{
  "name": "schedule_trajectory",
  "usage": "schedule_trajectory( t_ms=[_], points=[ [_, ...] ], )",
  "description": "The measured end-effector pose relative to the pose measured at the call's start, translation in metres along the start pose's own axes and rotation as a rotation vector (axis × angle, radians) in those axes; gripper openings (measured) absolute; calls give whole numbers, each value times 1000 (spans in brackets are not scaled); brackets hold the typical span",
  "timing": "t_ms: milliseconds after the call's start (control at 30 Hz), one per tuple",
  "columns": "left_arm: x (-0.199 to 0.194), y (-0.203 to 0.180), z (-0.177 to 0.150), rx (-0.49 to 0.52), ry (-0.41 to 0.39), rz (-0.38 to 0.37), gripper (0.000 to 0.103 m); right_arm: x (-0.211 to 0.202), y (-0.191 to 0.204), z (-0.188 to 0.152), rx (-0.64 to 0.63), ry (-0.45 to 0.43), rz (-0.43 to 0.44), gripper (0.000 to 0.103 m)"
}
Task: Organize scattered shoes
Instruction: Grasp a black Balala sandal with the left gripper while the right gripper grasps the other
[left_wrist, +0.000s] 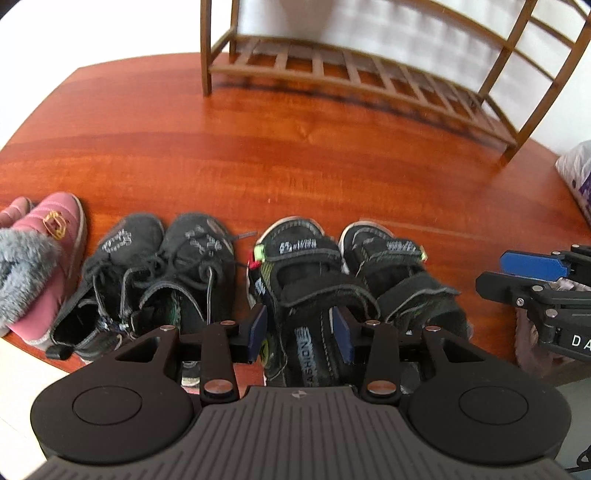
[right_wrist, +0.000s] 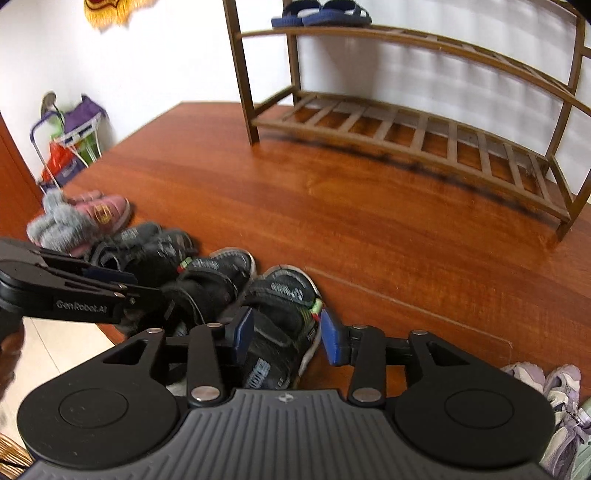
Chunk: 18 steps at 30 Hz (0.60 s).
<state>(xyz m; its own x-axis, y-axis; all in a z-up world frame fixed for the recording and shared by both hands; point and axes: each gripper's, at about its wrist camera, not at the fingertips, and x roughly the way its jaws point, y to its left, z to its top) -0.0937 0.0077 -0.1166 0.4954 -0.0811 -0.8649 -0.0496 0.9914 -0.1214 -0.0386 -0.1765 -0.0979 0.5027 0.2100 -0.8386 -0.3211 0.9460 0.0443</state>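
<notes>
A pair of black strap sandals lies toes toward the wooden shoe rack (left_wrist: 369, 74). The left sandal (left_wrist: 295, 266) sits between the blue pads of my left gripper (left_wrist: 300, 334), which straddle its heel; the jaws stand open and I see no squeeze. In the right wrist view the right sandal (right_wrist: 280, 317) lies between the pads of my right gripper (right_wrist: 288, 336), open, with a small gap at the right pad. Each gripper shows in the other's view: the right gripper (left_wrist: 517, 273) and the left gripper (right_wrist: 125, 282).
Black lace-up shoes (left_wrist: 147, 266) and pink fur-lined boots (left_wrist: 48, 236) line up left of the sandals. Blue slippers (right_wrist: 321, 13) rest on the rack's upper shelf. Lilac sneakers (right_wrist: 554, 391) lie at the lower right, and a stool with bags (right_wrist: 70, 140) stands by the wall.
</notes>
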Motion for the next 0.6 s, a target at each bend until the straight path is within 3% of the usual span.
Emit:
schedule_trajectory(
  t_ms=[600],
  points=[
    [35,8,1,-8,47,23,41,33,1,-24,-33,97,1,45]
  ],
)
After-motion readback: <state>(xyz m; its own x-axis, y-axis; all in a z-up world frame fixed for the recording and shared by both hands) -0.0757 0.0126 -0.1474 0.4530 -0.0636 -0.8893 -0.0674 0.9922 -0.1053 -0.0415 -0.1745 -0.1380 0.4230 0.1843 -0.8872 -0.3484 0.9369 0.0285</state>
